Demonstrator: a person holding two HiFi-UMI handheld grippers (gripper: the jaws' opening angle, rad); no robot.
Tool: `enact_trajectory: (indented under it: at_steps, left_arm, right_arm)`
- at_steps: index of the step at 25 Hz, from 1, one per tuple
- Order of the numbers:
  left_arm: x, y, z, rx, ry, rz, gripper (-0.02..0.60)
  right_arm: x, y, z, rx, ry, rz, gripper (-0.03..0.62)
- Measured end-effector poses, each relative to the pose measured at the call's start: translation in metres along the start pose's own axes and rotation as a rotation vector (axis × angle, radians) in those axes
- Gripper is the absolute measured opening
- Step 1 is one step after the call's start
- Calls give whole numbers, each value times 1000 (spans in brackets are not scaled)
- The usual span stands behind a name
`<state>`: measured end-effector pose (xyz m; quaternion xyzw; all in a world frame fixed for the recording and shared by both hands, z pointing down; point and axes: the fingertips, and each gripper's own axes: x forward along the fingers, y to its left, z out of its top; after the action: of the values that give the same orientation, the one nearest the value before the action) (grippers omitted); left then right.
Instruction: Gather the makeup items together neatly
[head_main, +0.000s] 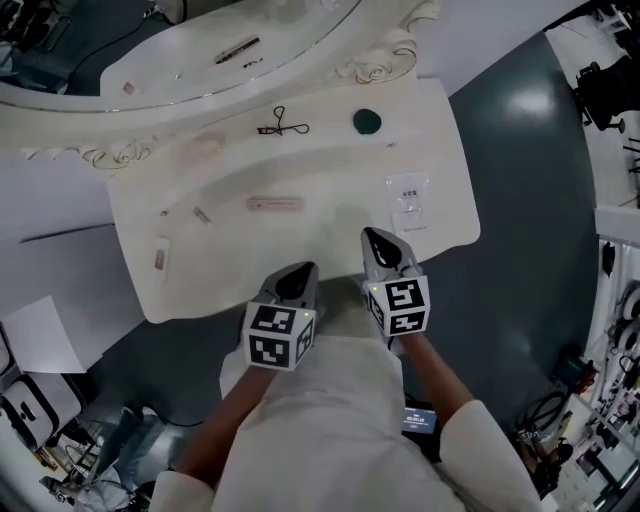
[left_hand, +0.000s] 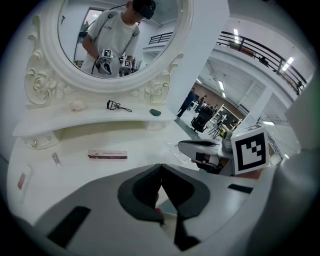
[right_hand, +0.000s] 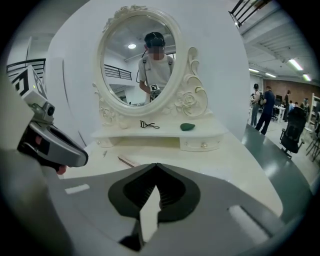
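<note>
White vanity desk (head_main: 330, 230) below oval mirror (head_main: 200, 50).

Head view: left tongs (head_main: 297, 283) and right tongs (head_main: 383, 248) at lower centre. Pink box (head_main: 275, 204) above left tongs, long axis left-right. Clear packet (head_main: 408, 190) just above right tongs.

Left gripper view: left tongs closed, empty; pink box at centre-left.

Right gripper view: right tongs closed, empty. Judged: left tongs nearer pink box.

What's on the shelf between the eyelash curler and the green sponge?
Nothing. In the head view the shelf is bare between the eyelash curler and the green sponge.
</note>
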<state>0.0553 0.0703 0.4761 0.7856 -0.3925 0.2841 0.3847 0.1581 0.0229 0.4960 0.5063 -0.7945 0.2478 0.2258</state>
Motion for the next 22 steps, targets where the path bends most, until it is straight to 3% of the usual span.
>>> enact_trajectory:
  at_steps: [22]
  left_arm:
    - [-31, 53, -9, -166, -74, 97, 9]
  right_arm:
    - [48, 87, 33, -148, 34, 205, 3]
